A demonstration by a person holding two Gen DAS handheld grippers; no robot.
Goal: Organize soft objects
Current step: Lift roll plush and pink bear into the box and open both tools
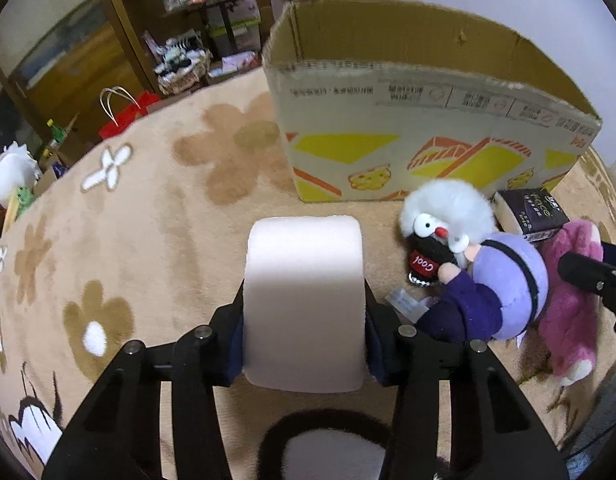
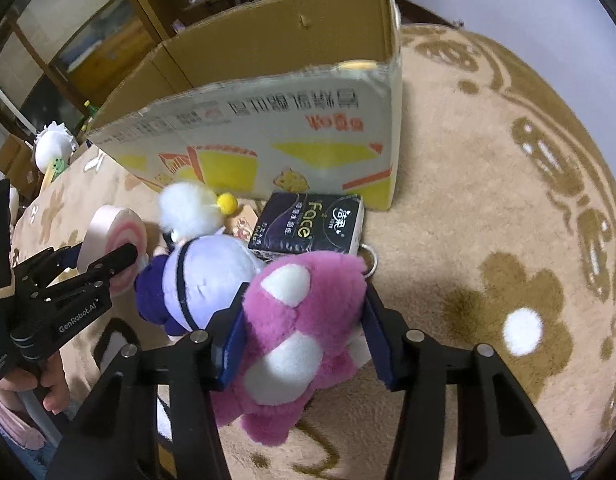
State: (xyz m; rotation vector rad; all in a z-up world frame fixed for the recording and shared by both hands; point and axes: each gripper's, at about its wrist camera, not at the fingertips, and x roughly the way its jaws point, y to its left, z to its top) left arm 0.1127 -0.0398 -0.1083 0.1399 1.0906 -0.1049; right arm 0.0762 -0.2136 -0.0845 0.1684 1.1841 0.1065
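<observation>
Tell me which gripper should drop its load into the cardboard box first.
Left, probably. The left gripper already clamps the pink roll cushion and faces the cardboard box over bare rug. The right gripper's pink plush bear has the tissue pack lying ahead.

A pale pink roll-shaped cushion (image 1: 304, 304) with a swirl end face stands upright, pinched at both sides; a purple-bodied plush doll (image 2: 200, 264) with fluffy white hair lies on the carpet just beside it; a magenta plush bear (image 2: 296, 340) with white patches lies against the doll.
</observation>
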